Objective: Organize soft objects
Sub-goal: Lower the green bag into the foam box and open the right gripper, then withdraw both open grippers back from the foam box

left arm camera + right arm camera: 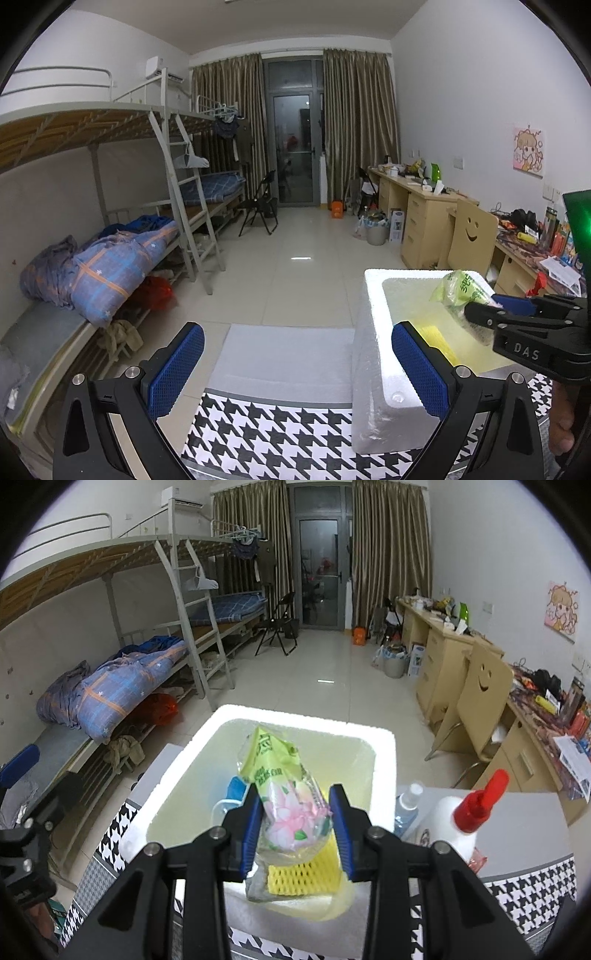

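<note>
My right gripper [293, 818] is shut on a soft tissue pack [284, 786] in green and pink floral wrap, held over the open white foam box [207, 738]. A yellow foam net [303, 878] and a blue item [234, 788] lie inside the box. In the left wrist view the right gripper [480, 308] holds the pack [461, 288] above the box [373, 332]. My left gripper [295, 369] is open and empty, to the left of the box over the houndstooth cloth [277, 432].
A white foam lid [284, 358] lies left of the box. A white bottle with a red cap [465, 823] and a small spray bottle [406, 805] stand right of the box. Bunk beds are on the left, desks and a chair on the right.
</note>
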### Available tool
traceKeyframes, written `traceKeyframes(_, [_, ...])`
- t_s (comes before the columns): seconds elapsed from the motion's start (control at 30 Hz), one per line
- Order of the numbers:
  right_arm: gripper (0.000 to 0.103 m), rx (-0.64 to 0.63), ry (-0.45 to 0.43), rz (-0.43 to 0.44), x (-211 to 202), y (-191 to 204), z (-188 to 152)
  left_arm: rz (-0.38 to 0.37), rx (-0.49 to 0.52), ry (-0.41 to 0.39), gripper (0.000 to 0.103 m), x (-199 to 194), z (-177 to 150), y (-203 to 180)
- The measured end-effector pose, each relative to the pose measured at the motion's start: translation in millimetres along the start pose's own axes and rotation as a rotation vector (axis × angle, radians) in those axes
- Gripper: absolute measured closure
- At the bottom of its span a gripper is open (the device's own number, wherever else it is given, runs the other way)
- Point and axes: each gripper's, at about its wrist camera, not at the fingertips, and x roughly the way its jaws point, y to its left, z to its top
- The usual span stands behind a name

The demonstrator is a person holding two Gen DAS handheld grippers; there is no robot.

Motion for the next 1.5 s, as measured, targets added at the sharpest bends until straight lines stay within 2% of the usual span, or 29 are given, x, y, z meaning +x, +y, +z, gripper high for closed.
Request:
traceKeyframes(0.13, [0.034,-0.011,0.008,-0.011,1,2,0,-0.001,0.002,0.004,0.001,0,-1,1])
traceKeyframes(0.47, [0.030,-0.034,-0.016,-0.002,-15,6,-1,-0.010,0.004,0.001,0.001,-2,2,-2])
traceKeyframes(0.7, [0.018,-0.041,-0.052,-0.002,-32,6,-1,0.000,0.013,-0.016,0.001,-14,4,-5])
traceKeyframes(1.5, [0.016,-0.013,-0.116,-0.010,-86,-7,-22,-0.016,0.047,-0.060,0.001,-60,1,-24])
